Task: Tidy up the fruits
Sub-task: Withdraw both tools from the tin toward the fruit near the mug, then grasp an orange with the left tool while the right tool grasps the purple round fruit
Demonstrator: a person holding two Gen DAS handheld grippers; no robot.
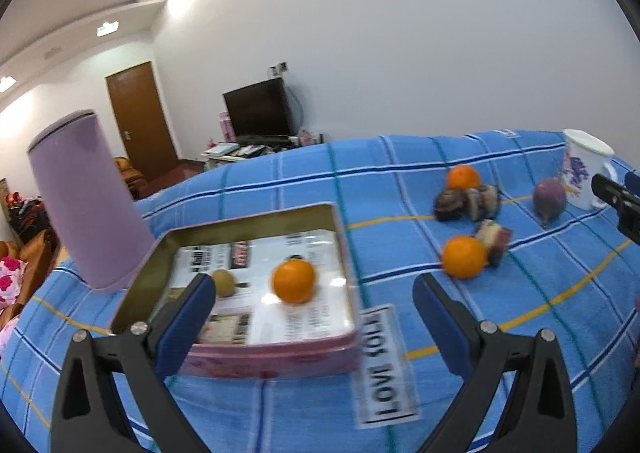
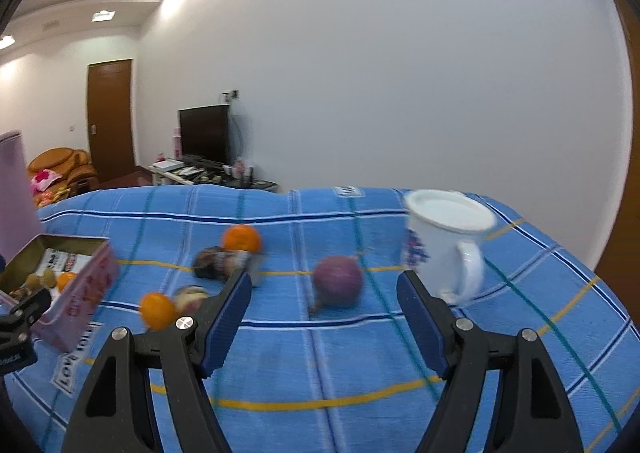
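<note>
Sofa [image 2: 64,167] in right view only

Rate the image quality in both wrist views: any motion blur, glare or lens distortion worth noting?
Left wrist view: the oranges and dark fruits are smeared, glare spots the paper inside the tin, and ceiling lights blow out. Right wrist view: blur smears the mug and purple fruit; fisheye bends the blue cloth into a dome. Both grippers' fingers stay sharp.
</note>
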